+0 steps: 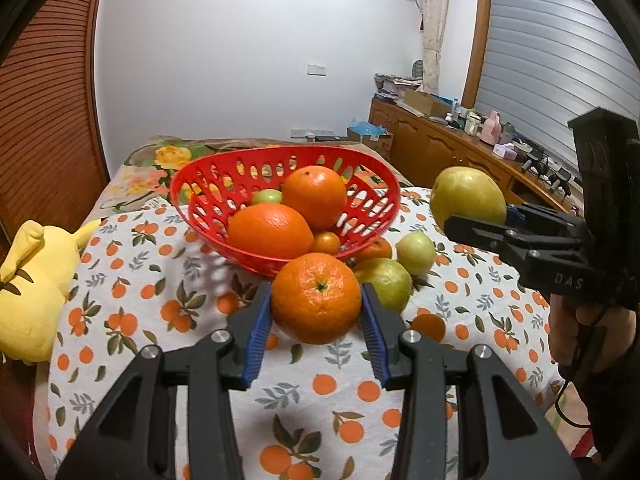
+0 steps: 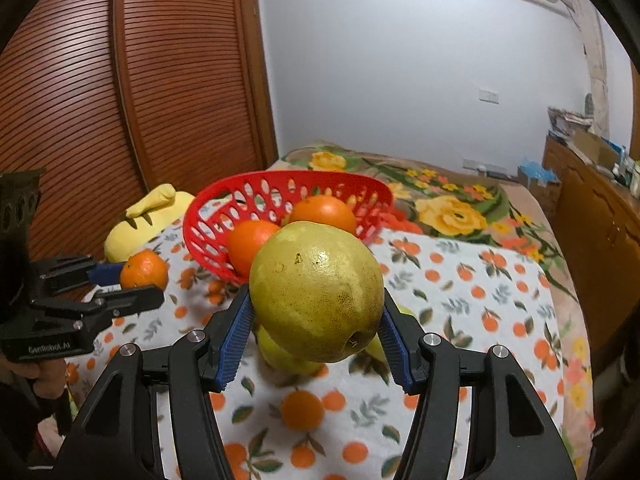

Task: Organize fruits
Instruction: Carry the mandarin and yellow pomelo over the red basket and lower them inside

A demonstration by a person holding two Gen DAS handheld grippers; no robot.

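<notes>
My left gripper point(image 1: 316, 294) is shut on an orange point(image 1: 316, 304), held just above the orange-print cloth in front of the red basket point(image 1: 200, 184). The basket holds two big oranges point(image 1: 270, 230), a small green fruit and a small tangerine. My right gripper point(image 2: 316, 298) is shut on a large yellow-green pear point(image 2: 316, 292), raised at the basket's right side. In the left wrist view the pear point(image 1: 468, 196) and right gripper point(image 1: 476, 218) hang right of the basket. Two green fruits point(image 1: 416, 252) and a tangerine point(image 1: 374, 250) lie on the cloth by the basket.
A yellow plush toy point(image 1: 32, 288) lies at the cloth's left edge. A slatted wooden wardrobe point(image 2: 100, 100) stands to the left and a cluttered wooden sideboard point(image 1: 440, 144) to the right. A floral blanket point(image 2: 452, 208) lies behind the basket. A hand point(image 1: 576, 328) grips the right gripper's handle.
</notes>
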